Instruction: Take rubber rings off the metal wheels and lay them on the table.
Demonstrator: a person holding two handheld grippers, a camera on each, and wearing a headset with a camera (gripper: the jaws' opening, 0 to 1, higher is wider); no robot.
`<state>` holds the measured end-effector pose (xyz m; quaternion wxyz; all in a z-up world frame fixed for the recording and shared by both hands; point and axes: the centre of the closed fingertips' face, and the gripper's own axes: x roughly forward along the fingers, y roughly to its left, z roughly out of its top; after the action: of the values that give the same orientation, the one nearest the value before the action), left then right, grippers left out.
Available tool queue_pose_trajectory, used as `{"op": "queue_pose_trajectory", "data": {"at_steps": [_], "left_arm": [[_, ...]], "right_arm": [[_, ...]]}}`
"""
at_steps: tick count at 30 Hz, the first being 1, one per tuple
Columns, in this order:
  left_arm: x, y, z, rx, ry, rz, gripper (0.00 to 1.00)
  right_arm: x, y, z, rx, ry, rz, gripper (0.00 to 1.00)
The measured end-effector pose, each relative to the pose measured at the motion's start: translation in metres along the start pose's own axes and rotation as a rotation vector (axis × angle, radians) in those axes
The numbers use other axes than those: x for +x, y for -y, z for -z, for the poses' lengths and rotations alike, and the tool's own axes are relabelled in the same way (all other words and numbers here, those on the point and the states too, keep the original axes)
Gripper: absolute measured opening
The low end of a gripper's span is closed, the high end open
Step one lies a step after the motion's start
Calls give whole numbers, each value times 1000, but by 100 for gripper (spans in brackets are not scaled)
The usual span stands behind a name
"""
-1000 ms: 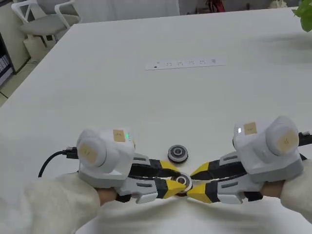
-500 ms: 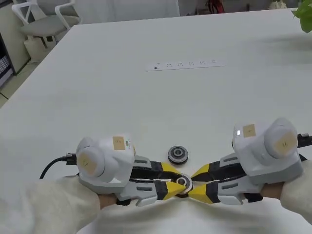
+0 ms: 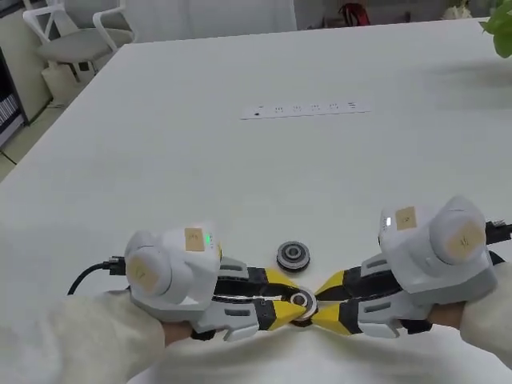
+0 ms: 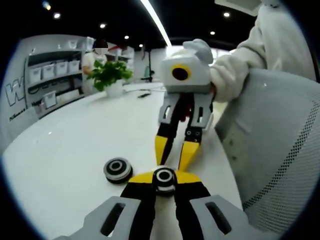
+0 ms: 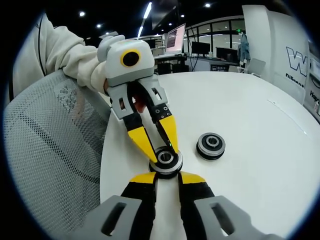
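The table (image 3: 240, 176) is lit brightly and evenly from above in the head view, and only a faint, soft shadow is cast under the loose wheel (image 3: 293, 256). In both gripper views the ceiling lights (image 4: 155, 20) are blown out against a dark ceiling, and straight lines are bent strongly towards the edges. A small glint is seen on the held wheel (image 5: 166, 161). The far background is rendered soft, possibly out of focus.
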<state>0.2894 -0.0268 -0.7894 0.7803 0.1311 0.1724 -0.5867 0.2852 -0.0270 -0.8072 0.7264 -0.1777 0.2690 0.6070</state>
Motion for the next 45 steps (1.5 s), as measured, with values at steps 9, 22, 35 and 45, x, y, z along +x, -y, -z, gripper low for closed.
{"op": "queue_pose_trajectory", "data": {"at_steps": [9,22,35,45], "left_arm": [[0,-1,0,0,11,-4,15],[0,-2,0,6,12,-10,15],[-1,-3,1,8,14,-14,15],[-1,-3,1,12,15,-15,15]], "right_arm": [[-2,3,3,-3,-18,19,0],[-6,11,1,165,-10,49,0],[-9,16,0,330,31,41,0],[-9,18,-3,533,64,36,0]]}}
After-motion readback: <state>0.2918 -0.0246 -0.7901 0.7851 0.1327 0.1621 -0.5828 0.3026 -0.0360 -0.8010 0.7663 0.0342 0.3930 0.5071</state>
